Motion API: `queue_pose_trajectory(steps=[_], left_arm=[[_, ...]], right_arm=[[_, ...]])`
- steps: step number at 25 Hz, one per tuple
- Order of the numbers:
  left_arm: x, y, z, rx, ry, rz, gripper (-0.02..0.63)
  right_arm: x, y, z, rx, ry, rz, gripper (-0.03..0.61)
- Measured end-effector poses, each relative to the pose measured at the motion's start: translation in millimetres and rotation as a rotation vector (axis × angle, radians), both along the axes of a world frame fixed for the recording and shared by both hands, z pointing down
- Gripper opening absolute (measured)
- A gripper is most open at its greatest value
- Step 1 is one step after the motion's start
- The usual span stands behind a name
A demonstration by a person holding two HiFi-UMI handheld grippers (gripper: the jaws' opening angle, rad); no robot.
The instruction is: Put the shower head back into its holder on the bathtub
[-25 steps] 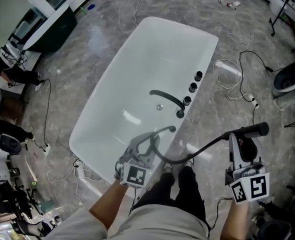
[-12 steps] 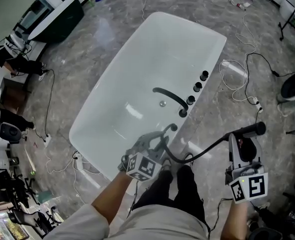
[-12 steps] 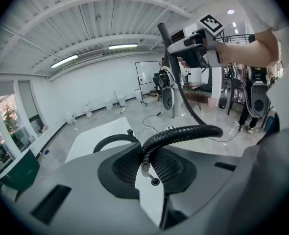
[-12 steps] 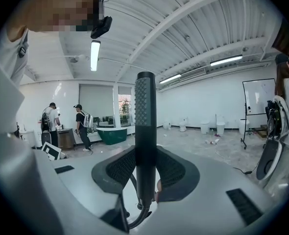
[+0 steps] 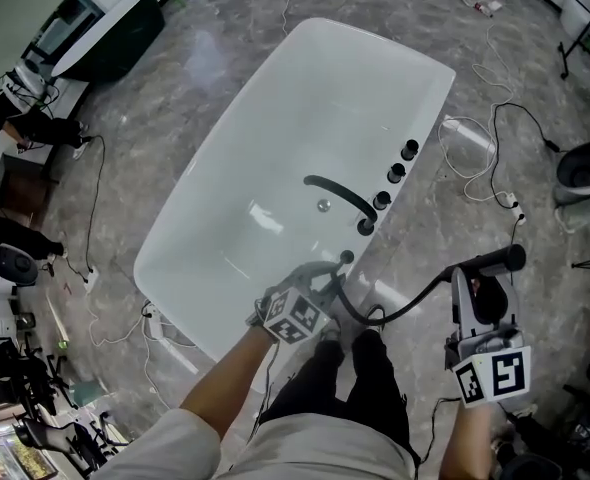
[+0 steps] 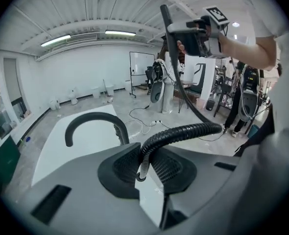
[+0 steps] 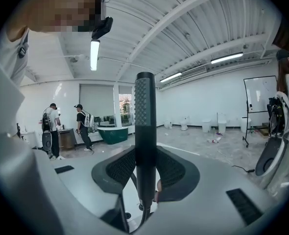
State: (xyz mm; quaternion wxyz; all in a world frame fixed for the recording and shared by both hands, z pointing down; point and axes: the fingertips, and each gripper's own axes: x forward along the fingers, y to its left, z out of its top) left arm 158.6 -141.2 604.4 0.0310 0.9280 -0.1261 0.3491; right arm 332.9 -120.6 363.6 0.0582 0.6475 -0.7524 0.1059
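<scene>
The black stick shower head (image 5: 493,261) lies across the jaws of my right gripper (image 5: 478,294), to the right of the white bathtub (image 5: 275,118). In the right gripper view the shower head (image 7: 145,126) stands upright, pinched between both pads. Its black ribbed hose (image 5: 407,296) runs left to my left gripper (image 5: 324,281), which is shut on the hose (image 6: 181,132) just over the tub's near rim. A small black fitting (image 5: 346,257) sits on the rim right beside it. The black spout (image 5: 335,195) and three knobs (image 5: 396,172) stand farther along the rim.
Loose cables (image 5: 480,168) and a power strip (image 5: 508,205) lie on the marble floor right of the tub. A dark chair base (image 5: 583,168) is at the far right. A person sits at the left edge (image 5: 15,118). My legs (image 5: 345,368) stand against the tub's near end.
My left gripper has sunk toward the tub's near rim with the hose in it, tipping further down. The right gripper with the shower head has hardly moved.
</scene>
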Motion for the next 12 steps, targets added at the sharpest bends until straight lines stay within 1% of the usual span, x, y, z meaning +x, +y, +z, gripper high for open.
queue_pose_trajectory(steps=[5,8,12], left_arm=[[17,-22,71,-0.038,-0.003,-0.069,0.061],[21,-36,112,-0.037,-0.034,-0.102,0.061],[26,-42,156,-0.036,-0.06,-0.131,0.061]], right_arm=[[1,-19,9,0.005,0.005,-0.003,0.13],[1,-34,13,0.018,-0.008,-0.013,0.13],[-1,-44,16,0.048,-0.042,-0.022,0.13]])
